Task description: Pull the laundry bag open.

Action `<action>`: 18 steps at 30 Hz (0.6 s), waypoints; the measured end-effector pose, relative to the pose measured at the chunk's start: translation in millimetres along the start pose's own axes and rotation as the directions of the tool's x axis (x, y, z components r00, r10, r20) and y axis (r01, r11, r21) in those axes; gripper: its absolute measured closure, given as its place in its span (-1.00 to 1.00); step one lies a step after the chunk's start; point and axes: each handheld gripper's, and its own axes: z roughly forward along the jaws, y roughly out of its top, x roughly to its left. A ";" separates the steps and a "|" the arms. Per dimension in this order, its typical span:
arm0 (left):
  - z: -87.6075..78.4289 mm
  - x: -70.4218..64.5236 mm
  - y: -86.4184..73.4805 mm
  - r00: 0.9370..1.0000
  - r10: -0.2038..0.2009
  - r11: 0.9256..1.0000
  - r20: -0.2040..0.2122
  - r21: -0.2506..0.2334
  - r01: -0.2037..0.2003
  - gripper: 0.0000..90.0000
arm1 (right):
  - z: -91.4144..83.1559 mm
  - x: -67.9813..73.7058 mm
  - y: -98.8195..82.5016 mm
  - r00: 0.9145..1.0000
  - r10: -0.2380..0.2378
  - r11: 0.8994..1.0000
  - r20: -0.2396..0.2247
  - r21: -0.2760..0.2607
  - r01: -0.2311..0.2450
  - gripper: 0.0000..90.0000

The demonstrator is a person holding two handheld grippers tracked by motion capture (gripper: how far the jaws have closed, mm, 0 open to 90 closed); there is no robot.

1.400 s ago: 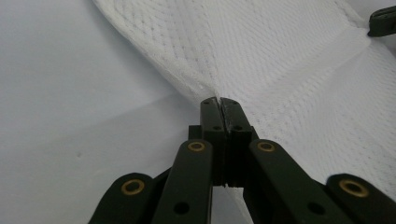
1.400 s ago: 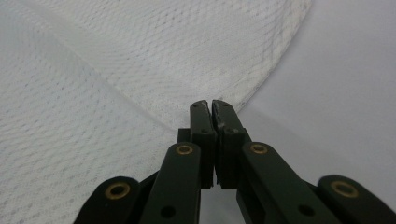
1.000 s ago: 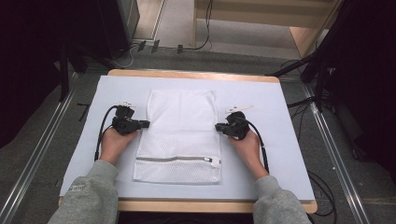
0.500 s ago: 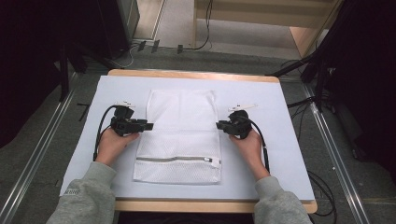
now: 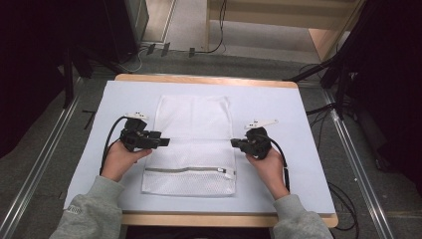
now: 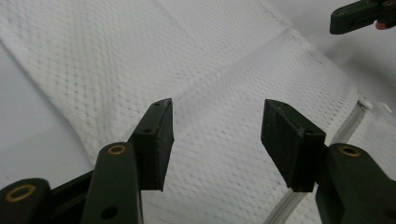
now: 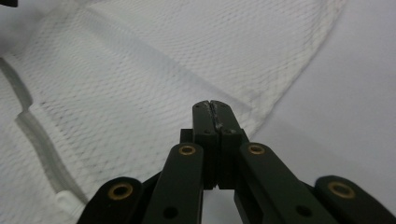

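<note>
A white mesh laundry bag with a zip [image 5: 191, 144] lies flat in the middle of the desk [image 5: 298, 114], on the pale blue-white sheet that covers the wooden top. Its zipped end sits toward the near edge, its plain end toward the far edge. The person's left hand [image 5: 119, 159] holds the black left gripper [image 5: 166, 142] at the bag's left edge, tips pointing inward over the mesh. From that gripper's own camera its jaws stand well apart above the white netting, with nothing between them [image 6: 217, 133]. The right hand [image 5: 268, 167] holds the black right gripper [image 5: 233, 143] at the bag's right edge, pointing in toward the other. Its jaws are pressed together [image 7: 215, 109], right at the hemmed edge of the mesh; whether any fabric is pinched between them I cannot tell. Grey sleeves [image 5: 92, 211] come in from the near edge.
</note>
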 end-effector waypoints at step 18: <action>7.9 -36.8 -0.8 0.997 0.063 0.998 0.045 0.024 -0.064 -0.14 | -13.4 18.8 -29.1 0.999 -0.003 1.000 -0.038 0.022 0.003 1.00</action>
